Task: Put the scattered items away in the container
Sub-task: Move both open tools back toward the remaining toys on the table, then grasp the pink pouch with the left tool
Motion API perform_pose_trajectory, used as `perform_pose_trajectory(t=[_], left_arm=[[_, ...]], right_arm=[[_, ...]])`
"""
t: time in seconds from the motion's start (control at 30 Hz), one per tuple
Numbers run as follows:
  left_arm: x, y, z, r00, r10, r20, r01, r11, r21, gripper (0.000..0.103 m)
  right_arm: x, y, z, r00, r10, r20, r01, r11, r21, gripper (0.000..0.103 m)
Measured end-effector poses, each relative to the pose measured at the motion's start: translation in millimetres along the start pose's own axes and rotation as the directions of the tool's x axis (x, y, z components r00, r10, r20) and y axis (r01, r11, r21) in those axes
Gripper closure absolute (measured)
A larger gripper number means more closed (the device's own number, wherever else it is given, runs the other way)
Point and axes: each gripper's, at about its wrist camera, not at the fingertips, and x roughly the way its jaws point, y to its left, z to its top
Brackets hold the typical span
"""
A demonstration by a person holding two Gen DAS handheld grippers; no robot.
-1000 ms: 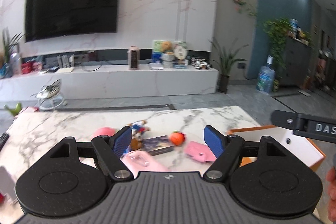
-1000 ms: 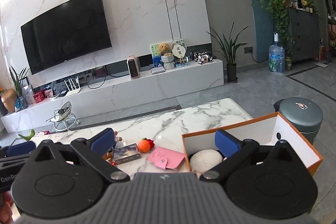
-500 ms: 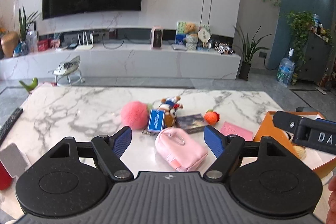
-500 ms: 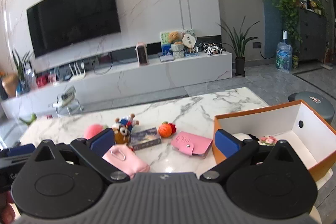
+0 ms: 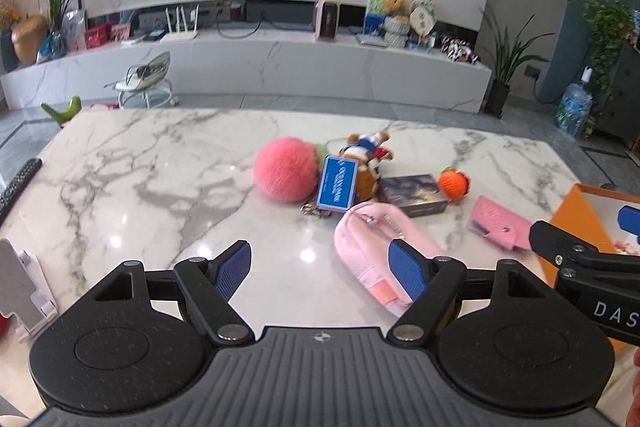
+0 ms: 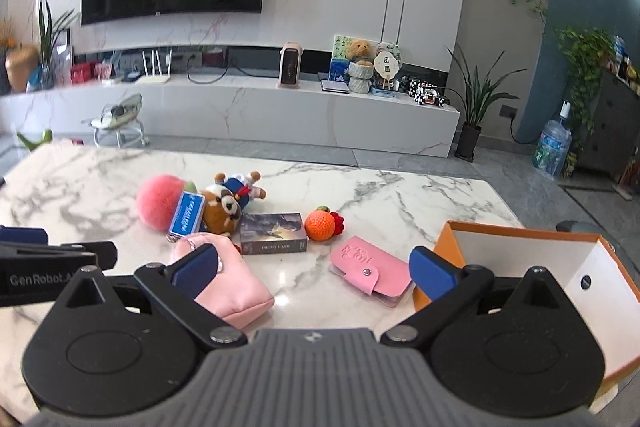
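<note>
The orange box (image 6: 520, 267) is cut off at the right edge of both views, and the right tongs (image 6: 314, 269) block its near wall, so its contents cannot be made out. In the left wrist view only its orange corner (image 5: 576, 215) shows behind the other tool. The pink pouch (image 6: 224, 283) is partly hidden by the left pad of the right tongs, and in the left wrist view (image 5: 372, 247) by the right pad of the left tongs (image 5: 320, 269). The print on the blue tag (image 5: 337, 184) and on the dark card box (image 6: 274, 233) is too small to read.

On the marble bench (image 5: 140, 167) the loose things cluster near the middle: a pink fluffy ball (image 5: 285, 169), a small bear toy (image 6: 230, 201) just beside it with the blue tag leaning against both, the card box, an orange knitted fruit (image 6: 320, 223) and a pink snap wallet (image 6: 372, 271) nearest the orange box. A remote (image 5: 18, 183) lies at the left edge and a white stand (image 5: 22, 279) near the front left corner.

The pouch lies on its side, long axis running from far left to near right. The wallet lies flat, its snap flap toward the near side.

Both tongs hang above the bench spread wide, with nothing gripped.
</note>
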Motion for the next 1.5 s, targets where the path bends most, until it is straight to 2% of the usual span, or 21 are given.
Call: perform_pose_trajectory(t=[0.53, 0.67, 0.87, 1.0, 1.1, 1.17, 1.27, 1.3, 1.33, 1.43, 1.5], left_arm=[[77.6, 5.8, 7.5, 0.996, 0.016, -0.091, -0.015, 1.000, 0.010, 0.014], [91.8, 2.7, 9.2, 0.993, -0.014, -0.117, 0.015, 1.000, 0.006, 0.014], [105.4, -13.7, 6.3, 0.987, -0.078, -0.140, 0.078, 0.997, -0.004, 0.014], [115.7, -26.5, 2.3, 0.978, -0.109, -0.176, 0.108, 0.994, -0.012, 0.014], [119.4, -31.3, 0.0, 0.971, -0.135, -0.199, 0.132, 0.991, -0.028, 0.014], [120.1, -33.1, -1.3, 0.966, -0.153, -0.209, 0.148, 0.988, -0.039, 0.014], [121.2, -34.1, -2.3, 0.961, -0.168, -0.218, 0.159, 0.986, -0.057, 0.017], [121.6, -34.5, -2.2, 0.961, -0.169, -0.220, 0.159, 0.985, -0.063, 0.018], [121.6, -35.0, -1.9, 0.961, -0.168, -0.219, 0.158, 0.985, -0.063, 0.019], [119.4, -35.0, -1.0, 0.966, -0.155, -0.205, 0.147, 0.988, -0.056, 0.030], [117.8, -31.6, -0.1, 0.970, -0.147, -0.196, 0.137, 0.989, -0.062, 0.044]], right_arm=[[95.9, 4.4, -3.0, 0.996, -0.008, -0.090, 0.007, 1.000, -0.014, 0.001], [115.2, 6.7, -5.4, 0.993, 0.015, -0.121, -0.017, 1.000, -0.011, 0.001], [137.6, -1.3, -13.1, 0.990, -0.035, -0.135, 0.032, 0.999, -0.018, 0.001], [147.2, -11.9, -19.2, 0.984, -0.015, -0.180, 0.018, 1.000, 0.018, 0.003], [151.3, -13.4, -27.0, 0.977, 0.013, -0.214, -0.009, 1.000, 0.020, 0.018], [153.8, -13.3, -32.5, 0.970, 0.042, -0.240, -0.038, 0.999, 0.022, 0.035], [154.8, -11.0, -38.7, 0.960, 0.085, -0.268, -0.077, 0.996, 0.043, 0.049], [154.8, -9.1, -40.3, 0.956, 0.106, -0.274, -0.096, 0.994, 0.048, 0.051], [154.8, -6.3, -42.3, 0.953, 0.120, -0.279, -0.111, 0.993, 0.047, 0.058], [154.4, 2.4, -45.8, 0.946, 0.147, -0.290, -0.143, 0.989, 0.035, 0.081], [153.8, 8.2, -46.8, 0.943, 0.149, -0.297, -0.149, 0.989, 0.021, 0.087]])
